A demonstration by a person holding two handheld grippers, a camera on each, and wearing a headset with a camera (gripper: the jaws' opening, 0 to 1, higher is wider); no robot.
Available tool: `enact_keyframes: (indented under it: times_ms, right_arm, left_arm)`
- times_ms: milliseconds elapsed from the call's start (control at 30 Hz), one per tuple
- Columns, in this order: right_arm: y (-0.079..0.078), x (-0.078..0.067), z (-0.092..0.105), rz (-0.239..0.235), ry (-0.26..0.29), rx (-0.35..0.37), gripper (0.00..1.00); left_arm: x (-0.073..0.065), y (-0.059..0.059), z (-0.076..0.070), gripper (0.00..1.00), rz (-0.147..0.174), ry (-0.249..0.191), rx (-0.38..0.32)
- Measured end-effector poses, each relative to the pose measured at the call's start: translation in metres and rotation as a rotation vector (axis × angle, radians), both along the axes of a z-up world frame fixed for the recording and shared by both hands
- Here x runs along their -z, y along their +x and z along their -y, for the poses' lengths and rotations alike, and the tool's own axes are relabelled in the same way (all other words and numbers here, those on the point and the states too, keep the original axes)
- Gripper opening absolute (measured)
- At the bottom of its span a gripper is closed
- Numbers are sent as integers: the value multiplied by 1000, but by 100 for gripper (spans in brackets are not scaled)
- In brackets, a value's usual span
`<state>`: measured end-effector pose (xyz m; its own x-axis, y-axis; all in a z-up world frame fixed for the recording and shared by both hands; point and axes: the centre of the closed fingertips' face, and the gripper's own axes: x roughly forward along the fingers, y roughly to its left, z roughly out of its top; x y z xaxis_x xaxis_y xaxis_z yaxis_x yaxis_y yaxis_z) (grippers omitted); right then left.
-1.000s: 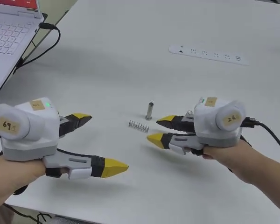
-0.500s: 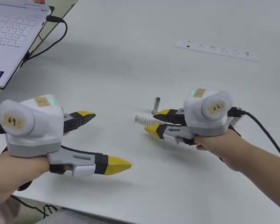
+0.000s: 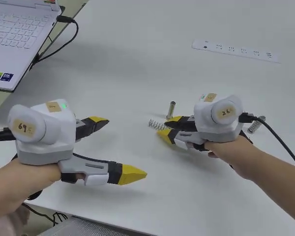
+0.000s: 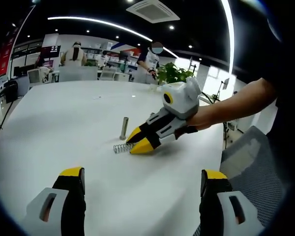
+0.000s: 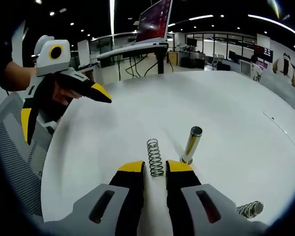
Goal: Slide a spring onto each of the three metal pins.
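Coiled wire spring (image 5: 155, 156) nr shiny cyl. metal pin (image 5: 191, 145).

laptop (image 3: 14, 34): cut off at left edge | far spring (image 3: 254, 127): partly behind black cable (image 3: 281, 143)

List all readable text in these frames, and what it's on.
"69": handwritten on a tan sticker on the left gripper.
"26": handwritten on a tan label on the right gripper.
Laptop keys and palm-rest badges: too small to read.
Power strip markings: too small to read.
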<state>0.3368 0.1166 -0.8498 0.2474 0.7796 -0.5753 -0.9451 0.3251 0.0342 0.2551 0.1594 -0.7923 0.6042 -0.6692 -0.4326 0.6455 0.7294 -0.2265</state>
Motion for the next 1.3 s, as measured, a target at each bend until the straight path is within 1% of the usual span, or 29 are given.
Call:
enact_keyframes:
  times_ms: [33, 67, 100, 133, 200, 267, 367, 467, 600, 700, 833, 900, 967, 1133, 1200, 1267, 1300]
  right_arm:
    - [-1, 0, 0, 4, -2, -4, 10]
    - [-3, -1, 1, 11, -10, -12, 9]
    - [-1, -2, 2, 47, -20, -28, 9]
    - [-3, -3, 3, 56, -27, -46, 9]
    - [-8, -7, 3, 45, -13, -58, 8]
    - [-10, -12, 5, 63, -12, -70, 8]
    - [-16, -24, 11, 66, 7, -82, 8]
    - [-19, -31, 20, 69, 9, -81, 8]
    - [-19, -38, 39, 70, 5, -64, 8]
    - [-21, -46, 52, 66, 15, -46, 8]
    - [-29, -56, 68, 68, 23, -46, 8]
    - [-35, -59, 75, 70, 20, -56, 8]
    - [-41, -61, 81, 76, 3, -83, 8]
    - [-53, -65, 91, 79, -16, -131, 8]
    - [-55, -65, 95, 85, -29, -141, 8]
    - [-57, -65, 101, 88, -38, -147, 8]
    - [-57, -64, 104, 85, -43, -147, 8]
  left_arm:
    - [0, 0, 0, 95, 0, 0, 1]
    - [0, 0, 0, 95, 1, 2, 2]
    - [0, 0, 0, 95, 2, 3, 3]
    - [-1, 1, 0, 95, 2, 3, 3]
    - [-2, 1, 0, 95, 5, 3, 3]
    - [-4, 2, 1, 95, 8, 4, 5]
    - [-5, 5, 5, 95, 12, 7, 18]
    - [-8, 8, 11, 94, 19, 11, 36]
    - [-14, 13, 23, 94, 34, 7, 64]
    - [-16, 15, 32, 92, 43, 8, 92]
    - [-20, 16, 45, 90, 49, 5, 130]
    - [-21, 16, 52, 88, 54, 1, 153]
    - [-21, 16, 58, 87, 59, 7, 172]
    - [-21, 15, 71, 81, 53, 2, 218]
    - [-24, 13, 83, 79, 51, -23, 243]
    - [-25, 10, 94, 77, 62, -19, 280]
    - [-24, 10, 98, 76, 61, -14, 293]
